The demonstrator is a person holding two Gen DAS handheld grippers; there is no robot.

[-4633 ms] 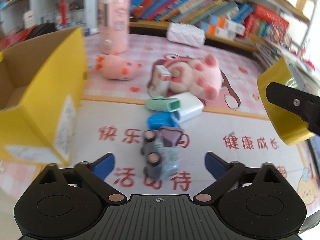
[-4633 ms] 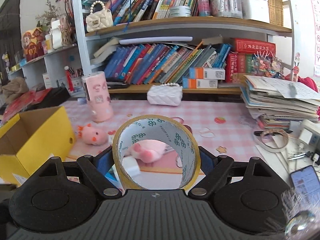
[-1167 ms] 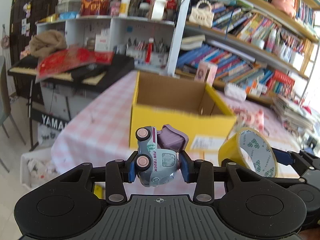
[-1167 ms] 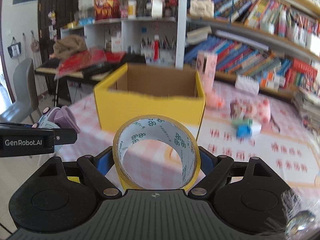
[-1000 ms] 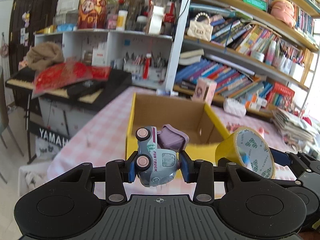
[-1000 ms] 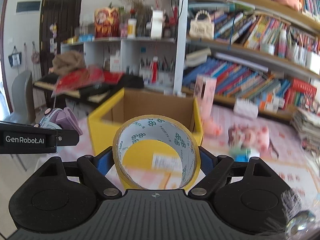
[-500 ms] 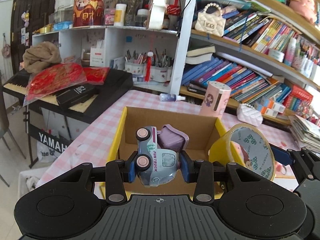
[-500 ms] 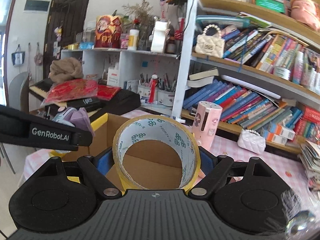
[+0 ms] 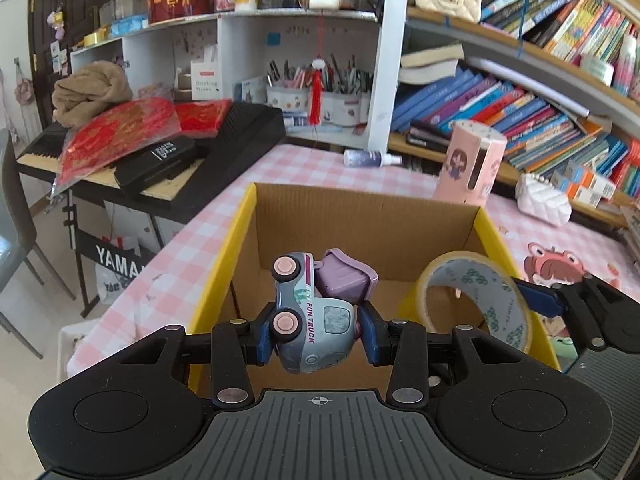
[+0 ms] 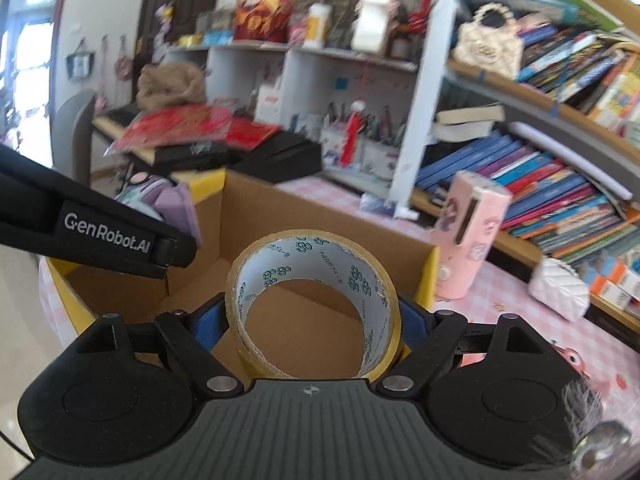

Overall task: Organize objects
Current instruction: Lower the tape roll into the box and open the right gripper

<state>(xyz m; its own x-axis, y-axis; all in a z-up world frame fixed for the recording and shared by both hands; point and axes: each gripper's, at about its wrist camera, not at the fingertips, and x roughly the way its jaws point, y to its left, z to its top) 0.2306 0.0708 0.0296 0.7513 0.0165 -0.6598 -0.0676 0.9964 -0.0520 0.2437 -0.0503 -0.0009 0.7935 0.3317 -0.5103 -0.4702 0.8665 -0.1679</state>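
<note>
My left gripper [image 9: 316, 334] is shut on a grey toy truck [image 9: 310, 320] with pink wheels and a purple bin, held over the open yellow cardboard box [image 9: 244, 224]. The right gripper [image 10: 310, 326] is shut on a roll of yellow tape [image 10: 312, 304], also above the box [image 10: 430, 270]. In the left wrist view the tape roll [image 9: 476, 300] hangs at the right, over the box's right wall. The truck [image 10: 164, 202] shows at the left of the right wrist view, behind the left gripper's black finger. The box's brown inside looks bare where I can see it.
The box stands on a pink checked tablecloth [image 9: 304, 164]. A pink cylinder [image 9: 470, 164] and a white quilted purse [image 9: 544, 200] stand behind it, a small spray bottle [image 9: 370, 158] lies near the shelf post. A black keyboard [image 9: 192, 152] with red packets is at the left. Bookshelves fill the back.
Both grippers have moved forward and dipped, from in front of the box to over its opening. The truck and the tape roll stay gripped as before.
</note>
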